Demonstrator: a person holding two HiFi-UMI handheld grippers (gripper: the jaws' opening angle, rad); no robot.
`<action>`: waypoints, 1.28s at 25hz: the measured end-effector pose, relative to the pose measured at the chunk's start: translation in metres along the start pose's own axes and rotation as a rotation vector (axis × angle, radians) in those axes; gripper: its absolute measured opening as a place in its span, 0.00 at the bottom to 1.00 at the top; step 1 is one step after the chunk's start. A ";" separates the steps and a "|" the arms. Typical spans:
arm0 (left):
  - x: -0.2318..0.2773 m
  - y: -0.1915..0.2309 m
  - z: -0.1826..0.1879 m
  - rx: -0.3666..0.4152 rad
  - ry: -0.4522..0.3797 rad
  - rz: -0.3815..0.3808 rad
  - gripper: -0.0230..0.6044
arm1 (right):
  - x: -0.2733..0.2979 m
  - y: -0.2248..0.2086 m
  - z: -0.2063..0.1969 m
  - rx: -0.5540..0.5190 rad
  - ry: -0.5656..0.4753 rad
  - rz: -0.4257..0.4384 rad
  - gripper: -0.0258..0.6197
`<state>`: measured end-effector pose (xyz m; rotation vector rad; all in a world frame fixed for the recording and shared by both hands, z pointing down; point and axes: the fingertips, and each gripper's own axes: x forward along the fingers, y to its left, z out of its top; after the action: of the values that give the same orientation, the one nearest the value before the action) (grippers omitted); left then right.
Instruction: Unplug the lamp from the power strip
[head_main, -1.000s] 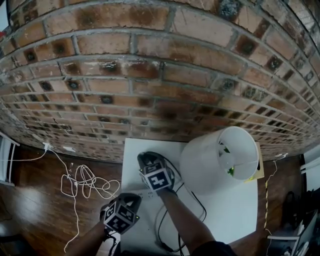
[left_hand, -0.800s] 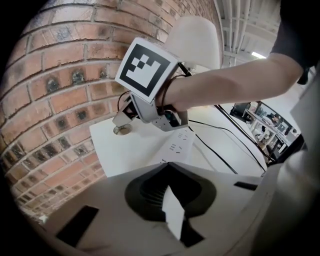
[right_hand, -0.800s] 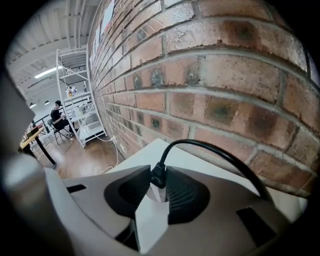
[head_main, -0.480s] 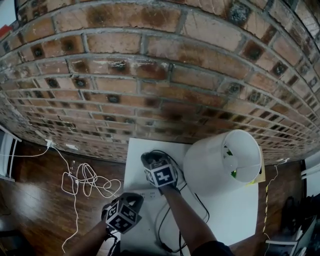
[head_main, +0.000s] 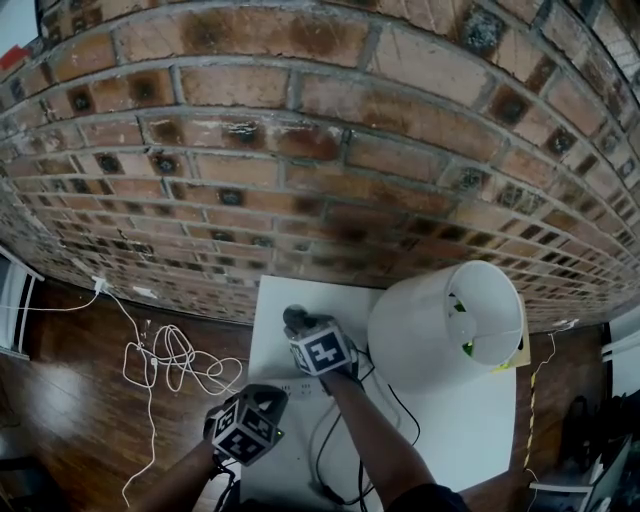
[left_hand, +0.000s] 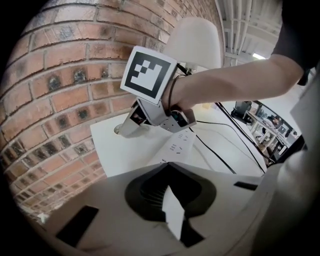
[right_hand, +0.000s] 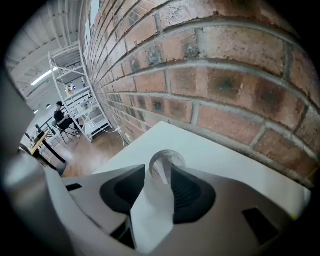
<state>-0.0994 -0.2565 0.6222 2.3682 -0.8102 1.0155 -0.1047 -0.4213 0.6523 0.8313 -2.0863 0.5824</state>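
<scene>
power strip (head_main: 300, 387): white; lies flat on the white worktop (head_main: 460, 430), left of the lamp and between the two grippers; in the left gripper view its socket slots face up and it runs from under the right gripper towards the left gripper's jaws
lamp (head_main: 445, 325): white drum shade, tilted; stands on the worktop's right part, near the brick wall (head_main: 320, 150); well apart from the strip
black cable (left_hand: 227, 156): slack on the worktop just right of the strip; where it ends is hidden
right gripper (right_hand: 162, 172): tips down on the worktop at the strip's far end, close to the wall; jaws spread wide, having just been opening; pads press on nothing
round thing (right_hand: 167, 161): small, pale, on the worktop right at the right gripper's tips; cannot tell what it is
left gripper (left_hand: 167, 182): low at the strip's near end; jaws narrow, with a white piece in the gap that lines up with the strip's end; reads as clamped on the strip
forearm (head_main: 370, 440): bare, behind the right gripper
floor (head_main: 70, 400): dark wood; loose white cables (head_main: 170, 360) lie left of the worktop
</scene>
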 end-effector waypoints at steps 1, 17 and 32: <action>0.000 0.000 0.000 -0.001 -0.001 0.001 0.08 | -0.002 0.000 0.001 0.001 -0.003 0.002 0.31; 0.002 0.002 0.000 -0.018 -0.010 0.043 0.08 | -0.061 0.052 0.019 0.019 -0.158 0.157 0.29; 0.003 0.010 -0.001 -0.101 -0.034 0.092 0.08 | -0.119 0.085 0.004 -0.036 -0.219 0.142 0.01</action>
<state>-0.1049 -0.2641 0.6267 2.2863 -0.9678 0.9496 -0.1137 -0.3238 0.5437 0.7593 -2.3633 0.5475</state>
